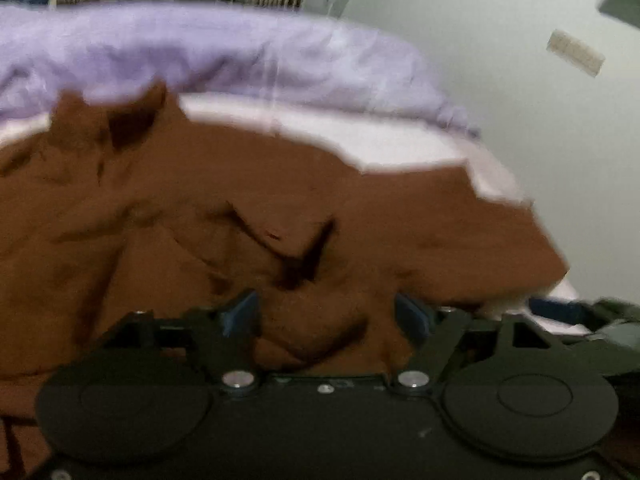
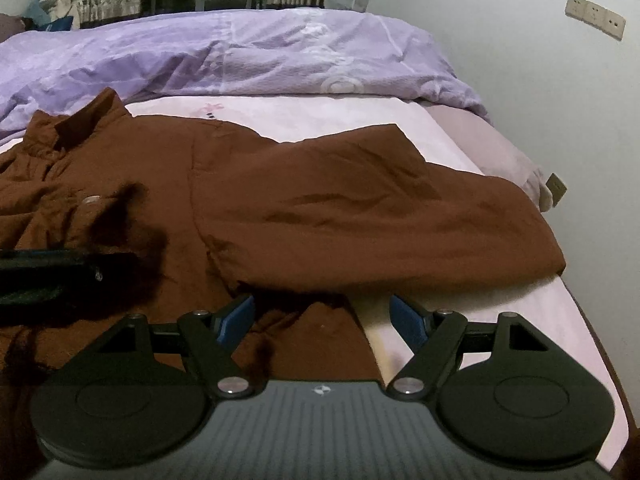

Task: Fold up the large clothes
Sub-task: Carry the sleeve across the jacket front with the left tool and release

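Folding is at an early step: the brown shirt (image 2: 320,200) lies spread on the bed (image 2: 540,300), filling the middle and left of the right wrist frame, collar at upper left, one sleeve folded across toward the right. The left gripper (image 1: 326,314) has fingers apart with bunched cloth between them, not pressed. The right gripper (image 2: 322,318) is also wide apart, over the hem at the bottom centre. Next, I think, each must close on an edge. Fabric looks soft and wrinkled.

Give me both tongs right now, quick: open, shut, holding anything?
Left tongs: open, a bunch of the brown shirt between the fingers, not pinched.
Right tongs: open, holding nothing, above the brown shirt's near edge.
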The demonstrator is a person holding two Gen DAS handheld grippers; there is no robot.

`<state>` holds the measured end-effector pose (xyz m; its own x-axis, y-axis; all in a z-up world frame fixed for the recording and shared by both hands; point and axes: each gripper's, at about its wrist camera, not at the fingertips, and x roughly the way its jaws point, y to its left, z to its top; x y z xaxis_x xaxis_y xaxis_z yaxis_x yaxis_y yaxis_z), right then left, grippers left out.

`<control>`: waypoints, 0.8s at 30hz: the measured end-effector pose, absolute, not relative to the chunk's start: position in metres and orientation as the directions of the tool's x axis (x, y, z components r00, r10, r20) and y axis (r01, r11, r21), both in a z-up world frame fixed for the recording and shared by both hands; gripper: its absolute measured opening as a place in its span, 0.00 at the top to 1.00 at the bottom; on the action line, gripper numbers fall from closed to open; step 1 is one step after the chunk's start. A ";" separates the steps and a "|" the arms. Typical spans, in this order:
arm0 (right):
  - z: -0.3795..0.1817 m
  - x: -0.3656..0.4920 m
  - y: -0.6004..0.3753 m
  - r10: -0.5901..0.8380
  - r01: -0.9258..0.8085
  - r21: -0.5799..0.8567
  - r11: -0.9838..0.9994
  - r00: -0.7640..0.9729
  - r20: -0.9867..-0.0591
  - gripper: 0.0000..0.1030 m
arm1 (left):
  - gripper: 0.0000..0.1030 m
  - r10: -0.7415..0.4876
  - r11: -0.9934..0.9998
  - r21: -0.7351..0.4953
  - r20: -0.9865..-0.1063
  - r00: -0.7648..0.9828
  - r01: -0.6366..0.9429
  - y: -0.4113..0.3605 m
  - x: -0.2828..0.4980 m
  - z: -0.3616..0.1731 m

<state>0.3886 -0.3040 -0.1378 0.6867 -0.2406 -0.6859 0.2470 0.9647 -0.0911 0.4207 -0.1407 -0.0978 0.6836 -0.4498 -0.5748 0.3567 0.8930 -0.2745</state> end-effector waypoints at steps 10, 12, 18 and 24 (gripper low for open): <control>-0.138 0.388 -0.308 -0.239 0.252 -0.085 0.964 0.684 -0.689 0.12 | 0.25 -0.330 0.943 -0.224 -0.529 0.782 0.246 -0.133 0.454 -0.110; -0.139 0.387 -0.308 -0.236 0.248 -0.084 0.965 0.685 -0.690 0.12 | 0.25 -0.310 0.951 -0.183 -0.598 0.739 0.251 -0.146 0.468 -0.133; -0.143 0.389 -0.313 -0.249 0.253 -0.101 0.962 0.667 -0.702 0.12 | 0.17 -0.223 0.961 0.004 -0.581 0.783 0.277 -0.176 0.453 -0.154; -0.142 0.385 -0.316 -0.238 0.255 -0.082 0.963 0.677 -0.697 0.12 | 0.16 -0.318 0.947 -0.113 -0.489 0.813 0.302 -0.163 0.432 -0.114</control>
